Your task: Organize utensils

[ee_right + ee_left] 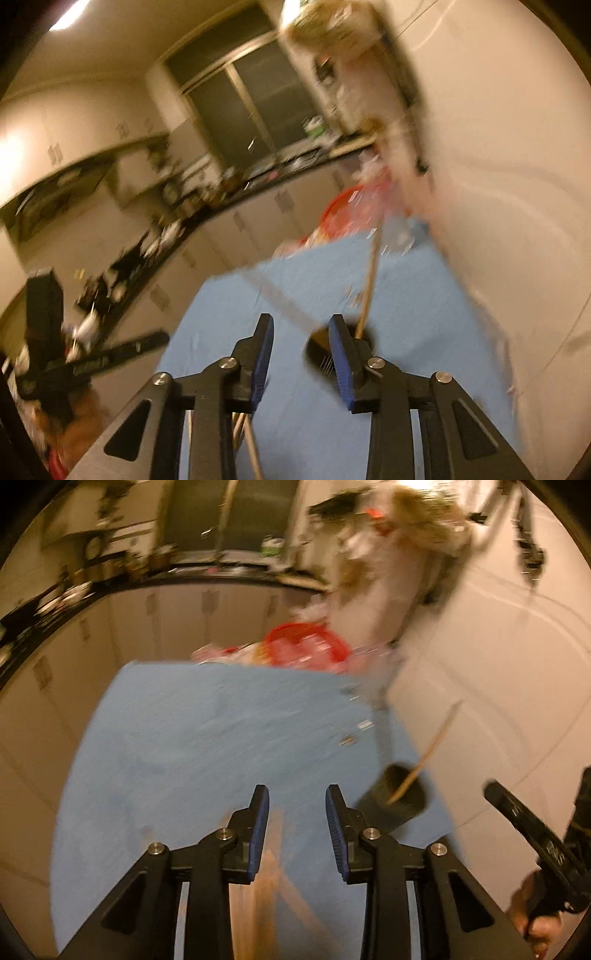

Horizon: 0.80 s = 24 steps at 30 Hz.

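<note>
the blue surface is mostly free up to its far edge; near its right edge a black holder contains one wooden stick. left gripper and right gripper are partly open, holding nothing

One blue cloth, one black holder with one wooden stick, one red basket.
</note>
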Motion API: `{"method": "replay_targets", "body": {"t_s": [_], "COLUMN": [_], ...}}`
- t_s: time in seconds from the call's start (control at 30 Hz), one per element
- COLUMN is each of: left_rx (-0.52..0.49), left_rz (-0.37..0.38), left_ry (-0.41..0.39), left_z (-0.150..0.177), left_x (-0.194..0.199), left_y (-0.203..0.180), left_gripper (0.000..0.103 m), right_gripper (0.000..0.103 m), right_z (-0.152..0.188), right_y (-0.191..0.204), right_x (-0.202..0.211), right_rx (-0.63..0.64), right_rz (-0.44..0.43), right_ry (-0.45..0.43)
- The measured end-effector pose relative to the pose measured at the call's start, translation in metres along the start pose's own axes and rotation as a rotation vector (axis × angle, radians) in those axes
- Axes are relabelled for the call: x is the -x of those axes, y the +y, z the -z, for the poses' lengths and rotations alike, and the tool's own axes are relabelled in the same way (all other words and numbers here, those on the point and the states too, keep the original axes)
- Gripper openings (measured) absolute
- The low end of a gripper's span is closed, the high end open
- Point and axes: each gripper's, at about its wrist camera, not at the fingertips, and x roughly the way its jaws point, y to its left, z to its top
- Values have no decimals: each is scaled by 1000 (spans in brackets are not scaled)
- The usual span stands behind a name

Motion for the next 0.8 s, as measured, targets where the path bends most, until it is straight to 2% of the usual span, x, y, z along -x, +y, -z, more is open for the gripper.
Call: {"method": "replay_targets", "body": {"t_s": [0.07,0.13,0.23,0.4,0.5,0.53,0.57,0.7,0.8], "left_rx": [22,41,12,-63,-79,-59,-48,33,105], "left_rz": [-25,-66,-63,-34,-84,-98,-110,-136,-154], "left_ry": [39,121,230,283,317,305,314,348,329], "left_z": [17,35,55,61,61,59,58,62,71], "left_x": [-8,-28,-61,-98,-128,-132,-136,-135,-116], "left_y": [22,40,41,18,12,14,17,48,80], "left_gripper": [33,33,33,33,35,32,15,14,14], "right_gripper": [34,34,34,34,34,34,34,34,34], "right_z": [27,50,66,69,72,71,72,71,72], "right_y": [9,14,11,12,13,15,15,20,27], "right_x": [-11,-25,-43,-47,-46,-46,-46,-52,-62], "right_rx": [16,11,-26,-18,-3,-1,4,23,33], "right_rz": [-18,-32,-36,-12,6,9,15,28,9], "right_ry": [60,115,175,183,192,197,204,220,248]}}
